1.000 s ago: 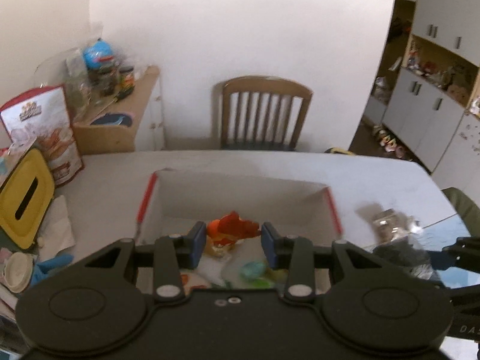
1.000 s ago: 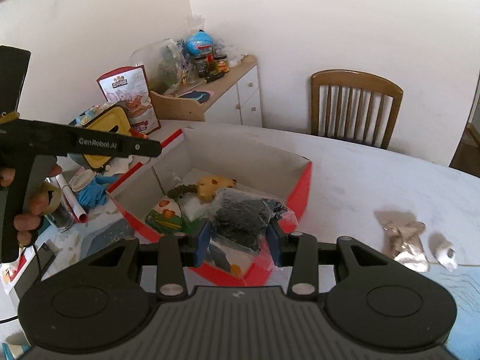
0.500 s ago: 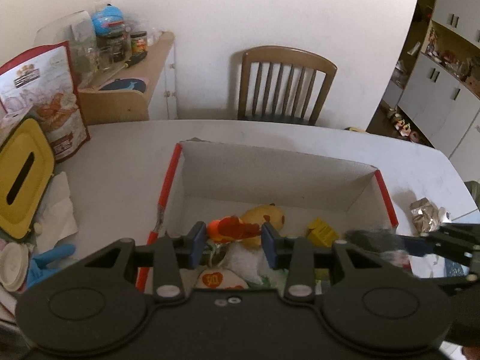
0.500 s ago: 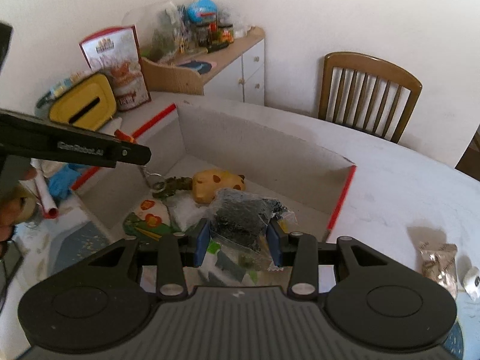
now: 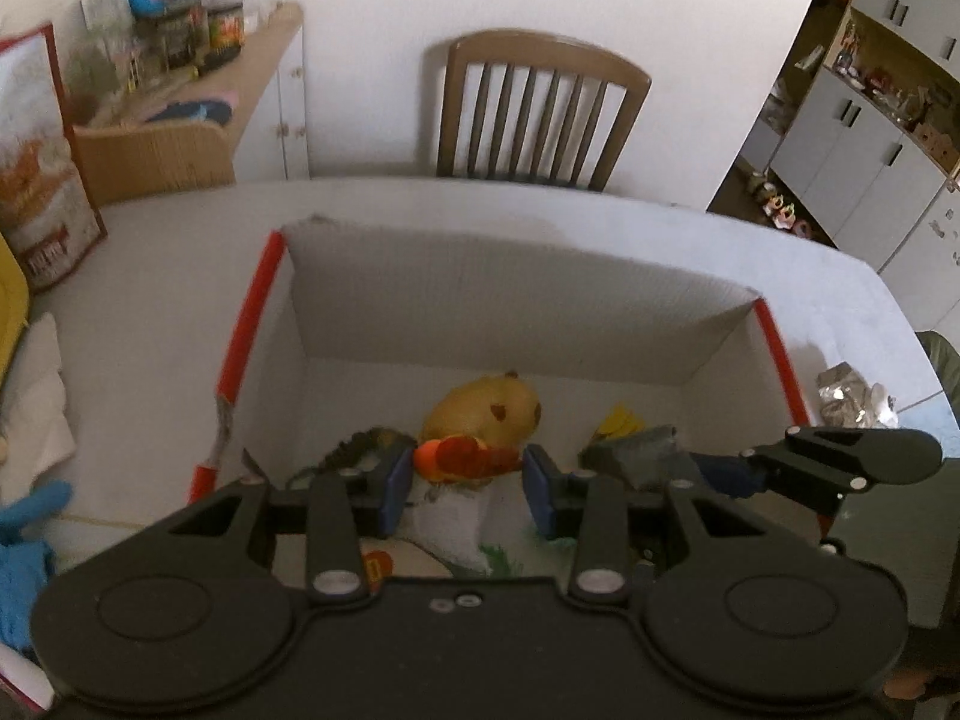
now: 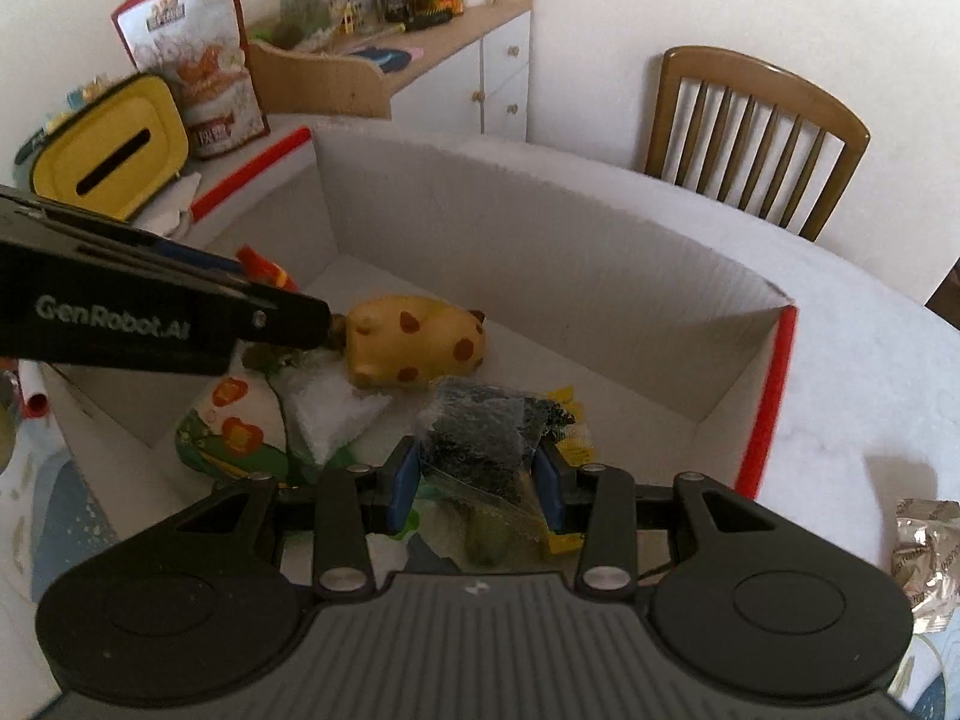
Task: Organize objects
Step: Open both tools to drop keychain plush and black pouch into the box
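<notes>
in the lower middle of the left wrist view we have the left gripper point(image 5: 468, 477) clamped narrow on an orange and red toy point(image 5: 462, 459), and in the lower middle of the right wrist view the right gripper point(image 6: 477, 483) is pinched on a crinkled clear packet of dark stuff point(image 6: 489, 429). we hold both above the floor of the white box with red edges point(image 6: 774, 372), in mid frame, because that is where we judge loose things get gathered. the spotted yellow plush point(image 6: 414, 345) already lies inside, so we reckon the next move is simply letting go.

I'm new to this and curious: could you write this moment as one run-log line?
left gripper: shut on orange toy | right gripper: shut on clear bag | both above cardboard box
</notes>
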The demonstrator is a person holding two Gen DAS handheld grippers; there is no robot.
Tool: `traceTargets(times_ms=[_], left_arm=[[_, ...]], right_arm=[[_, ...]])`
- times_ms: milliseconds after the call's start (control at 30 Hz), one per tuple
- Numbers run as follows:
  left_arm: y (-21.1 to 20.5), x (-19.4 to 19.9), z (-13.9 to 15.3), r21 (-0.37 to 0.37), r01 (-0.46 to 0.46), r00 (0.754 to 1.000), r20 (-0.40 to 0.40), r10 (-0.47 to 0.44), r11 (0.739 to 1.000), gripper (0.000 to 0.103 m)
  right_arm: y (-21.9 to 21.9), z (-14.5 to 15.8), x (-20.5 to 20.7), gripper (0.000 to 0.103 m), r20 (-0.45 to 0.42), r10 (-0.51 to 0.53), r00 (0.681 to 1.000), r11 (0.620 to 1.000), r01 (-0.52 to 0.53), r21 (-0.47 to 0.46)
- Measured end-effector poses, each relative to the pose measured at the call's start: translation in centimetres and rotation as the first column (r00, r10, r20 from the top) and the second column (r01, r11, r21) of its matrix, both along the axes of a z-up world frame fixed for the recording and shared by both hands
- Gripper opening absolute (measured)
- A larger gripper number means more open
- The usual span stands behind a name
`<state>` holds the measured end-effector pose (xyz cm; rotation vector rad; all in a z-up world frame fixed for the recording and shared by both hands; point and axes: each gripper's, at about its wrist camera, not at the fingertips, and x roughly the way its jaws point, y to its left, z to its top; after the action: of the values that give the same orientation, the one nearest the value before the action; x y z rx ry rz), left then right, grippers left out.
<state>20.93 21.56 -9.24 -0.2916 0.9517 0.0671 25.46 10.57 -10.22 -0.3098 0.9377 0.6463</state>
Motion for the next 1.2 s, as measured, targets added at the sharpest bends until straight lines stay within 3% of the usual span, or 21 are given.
traceTargets(times_ms=[433, 500, 567, 633, 900, 1067, 1200], left_arm=[[-0.1, 0.4, -2.9, 0.015, 0.049, 0.996, -0.081, -0.048, 0.999, 0.039], [0.0, 0.3, -3.5, 0.018, 0.051, 0.994, -0.098, -0.049, 0.999, 0.039], [0.2, 0.2, -4.1, 0.018, 0.052, 0.992, -0.116, -0.050, 0.998, 0.039], [0.4, 0.1, -4.5, 0.018, 0.049, 0.991, -0.122, -0.047, 0.999, 0.040], [0.3, -0.1, -4.6, 0.036, 0.050, 0.992, -0.116, -0.046, 0.998, 0.043], [-0.1, -0.7, -3.4, 0.071, 0.056, 0.995, -0.081, -0.050, 0.996, 0.057], [-0.3, -1.6, -2.0, 0.093, 0.050, 0.998, -0.042, -0.047, 0.994, 0.061]], right_arm=[[0.8, -0.9, 0.2, 0.040, -0.043, 0.059, 0.997, 0.997, -0.061, -0.050], [0.7, -0.8, 0.0, 0.044, -0.042, 0.071, 0.997, 0.996, -0.073, -0.057], [0.5, -0.6, -0.2, 0.055, -0.043, 0.077, 0.996, 0.995, -0.080, -0.062], [0.4, -0.5, -0.5, 0.060, -0.039, 0.089, 0.995, 0.994, -0.091, -0.065], [-1.0, 0.8, -1.3, 0.063, -0.025, 0.081, 0.996, 0.996, -0.082, -0.043], [-2.3, 2.3, -1.8, 0.063, -0.005, 0.065, 0.998, 0.998, -0.065, -0.008], [-3.3, 3.6, -2.4, 0.063, 0.013, 0.047, 0.999, 0.998, -0.047, 0.033]])
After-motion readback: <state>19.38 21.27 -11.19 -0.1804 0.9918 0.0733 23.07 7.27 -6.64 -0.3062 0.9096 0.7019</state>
